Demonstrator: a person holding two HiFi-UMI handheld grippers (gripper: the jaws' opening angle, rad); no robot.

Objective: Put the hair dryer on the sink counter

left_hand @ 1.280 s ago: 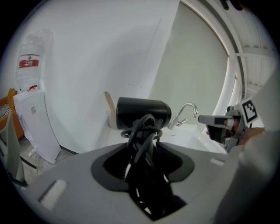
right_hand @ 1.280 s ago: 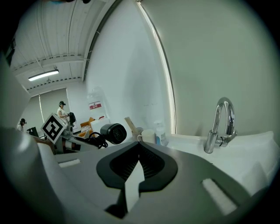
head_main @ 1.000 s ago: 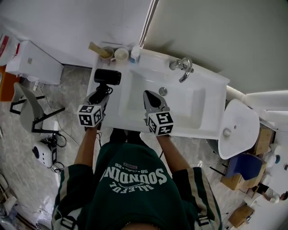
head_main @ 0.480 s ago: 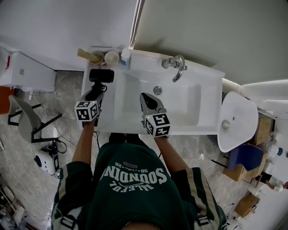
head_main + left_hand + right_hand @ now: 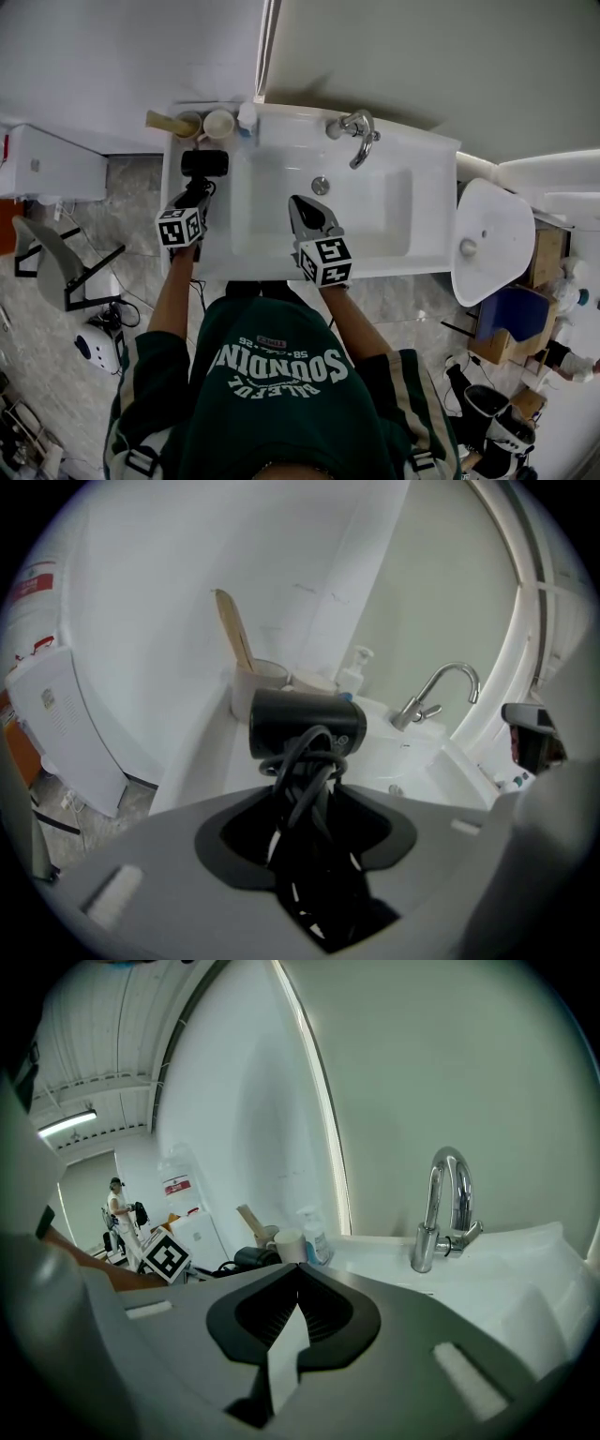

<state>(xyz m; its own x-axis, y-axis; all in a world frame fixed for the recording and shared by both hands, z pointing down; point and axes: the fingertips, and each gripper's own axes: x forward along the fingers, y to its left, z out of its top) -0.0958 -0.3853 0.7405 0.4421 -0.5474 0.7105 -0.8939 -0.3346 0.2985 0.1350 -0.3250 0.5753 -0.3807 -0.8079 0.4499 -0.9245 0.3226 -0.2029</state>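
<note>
The black hair dryer (image 5: 204,163) has its cord wound round the handle. It is over the left end of the white sink counter (image 5: 433,161), just in front of the cups. My left gripper (image 5: 196,193) is shut on its handle, and the barrel (image 5: 307,724) lies crosswise beyond the jaws. Whether the dryer rests on the counter I cannot tell. My right gripper (image 5: 304,212) hovers over the basin's front left part with its jaws shut and nothing in them (image 5: 298,1269). The dryer (image 5: 253,1258) shows small at the left in the right gripper view.
Two cups (image 5: 217,123), one with a wooden stick, and a soap bottle (image 5: 247,114) stand at the counter's back left corner. The chrome faucet (image 5: 353,132) is behind the basin (image 5: 366,211). A white toilet lid (image 5: 483,239) is at the right, and a white cabinet (image 5: 52,164) at the left.
My left gripper has sunk with the hair dryer toward the counter's left end. The right gripper has hardly moved over the basin.
</note>
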